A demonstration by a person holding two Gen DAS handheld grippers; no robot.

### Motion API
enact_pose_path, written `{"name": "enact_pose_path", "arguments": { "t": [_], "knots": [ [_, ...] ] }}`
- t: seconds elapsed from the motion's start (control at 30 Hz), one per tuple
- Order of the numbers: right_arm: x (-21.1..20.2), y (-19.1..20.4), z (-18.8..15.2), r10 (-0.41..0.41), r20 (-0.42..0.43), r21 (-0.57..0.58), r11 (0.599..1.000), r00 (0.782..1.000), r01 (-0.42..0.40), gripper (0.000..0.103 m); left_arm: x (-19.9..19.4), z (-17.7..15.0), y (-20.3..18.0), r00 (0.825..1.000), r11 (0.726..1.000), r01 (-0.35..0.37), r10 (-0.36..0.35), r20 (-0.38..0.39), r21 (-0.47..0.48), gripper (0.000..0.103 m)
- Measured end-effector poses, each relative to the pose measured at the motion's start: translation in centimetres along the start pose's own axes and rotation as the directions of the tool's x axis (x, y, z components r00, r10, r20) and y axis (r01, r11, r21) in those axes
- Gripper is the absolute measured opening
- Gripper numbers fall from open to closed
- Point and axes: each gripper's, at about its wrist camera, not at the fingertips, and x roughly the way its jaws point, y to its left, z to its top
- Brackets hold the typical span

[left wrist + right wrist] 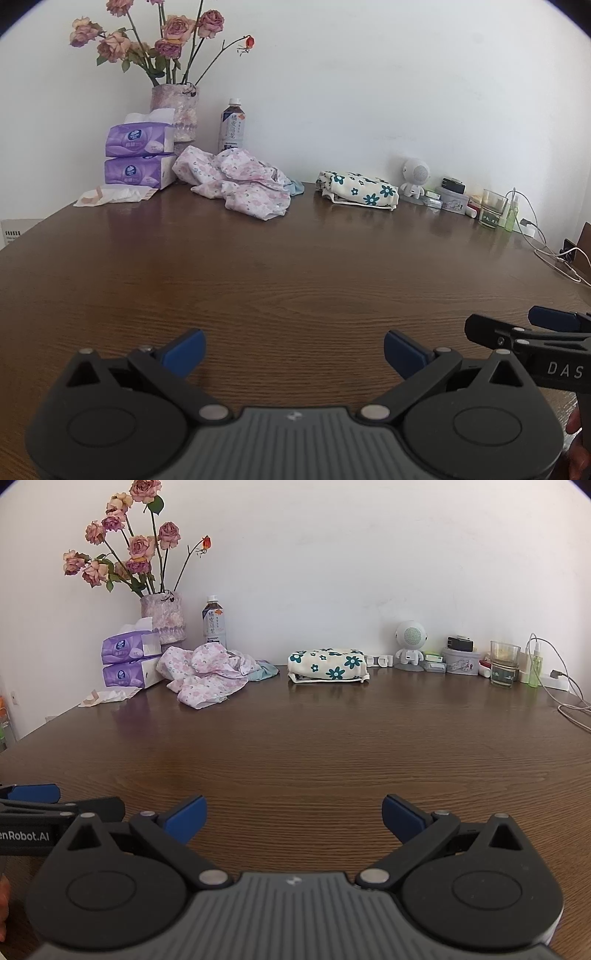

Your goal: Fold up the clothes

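A crumpled pink floral garment (243, 182) lies at the back of the brown table (295, 277), also in the right wrist view (207, 674). A small light blue cloth (295, 187) peeks out beside it. A folded cream cloth with teal flowers (358, 190) lies to its right, also in the right wrist view (328, 664). My left gripper (294, 350) is open and empty over the near table. My right gripper (293, 816) is open and empty beside it; its fingers (517, 328) show at the right edge of the left wrist view.
Along the wall stand two purple tissue packs (138, 155), a vase of dried roses (179, 110), a drink bottle (232, 125), a white robot figure (408, 646), small boxes, a glass (503, 662), a green spray bottle (535, 668) and cables (569, 701). A loose tissue (110, 195) lies left.
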Motion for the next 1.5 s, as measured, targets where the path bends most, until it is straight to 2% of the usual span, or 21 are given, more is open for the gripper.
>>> {"name": "enact_pose_path", "arguments": {
  "t": [1.5],
  "knots": [
    [0.05,-0.22,-0.04,-0.006,-0.012,-0.003,1.0,1.0,0.006,0.103,-0.09,-0.39,-0.16,1.0,1.0,-0.007,0.007,0.001,0.008,0.103]
  ]
}}
